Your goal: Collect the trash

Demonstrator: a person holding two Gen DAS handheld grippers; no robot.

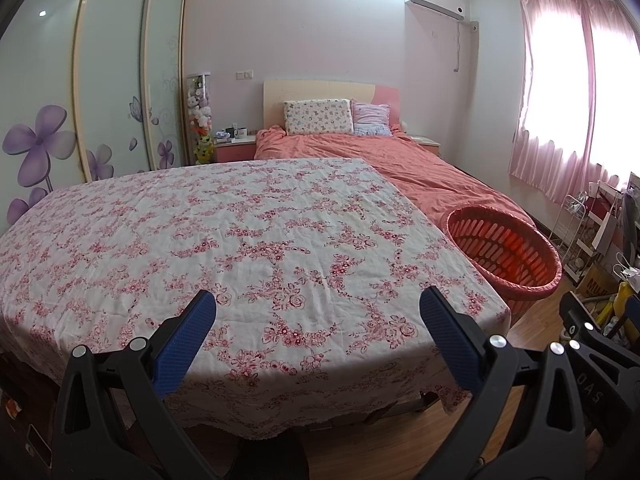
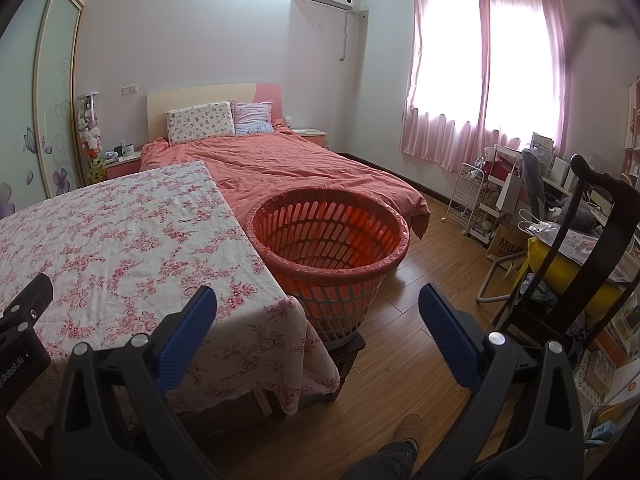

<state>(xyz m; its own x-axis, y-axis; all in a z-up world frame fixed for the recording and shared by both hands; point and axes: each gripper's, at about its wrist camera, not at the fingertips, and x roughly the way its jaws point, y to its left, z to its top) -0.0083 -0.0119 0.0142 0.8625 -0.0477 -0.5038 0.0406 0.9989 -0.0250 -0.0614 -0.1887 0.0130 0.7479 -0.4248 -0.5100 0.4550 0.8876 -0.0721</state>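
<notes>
A slotted white basket lined with a red bag [image 2: 328, 240] stands on a dark stool at the table's right corner; it also shows at the right in the left wrist view as the basket [image 1: 504, 252]. My left gripper [image 1: 316, 308] hangs open over the near edge of the table with the floral cloth [image 1: 240, 220], nothing between its blue pads. My right gripper [image 2: 318, 308] is open too, held above the table's right corner and the floor in front of the basket. No trash shows on the cloth or in the basket.
A bed with an orange cover [image 2: 288, 168] lies behind the table. A dark wooden chair [image 2: 592, 232] and a cluttered desk stand at the right, a white wire rack [image 2: 468, 196] by the window. A person's leg and shoe [image 2: 404, 436] are on the wooden floor.
</notes>
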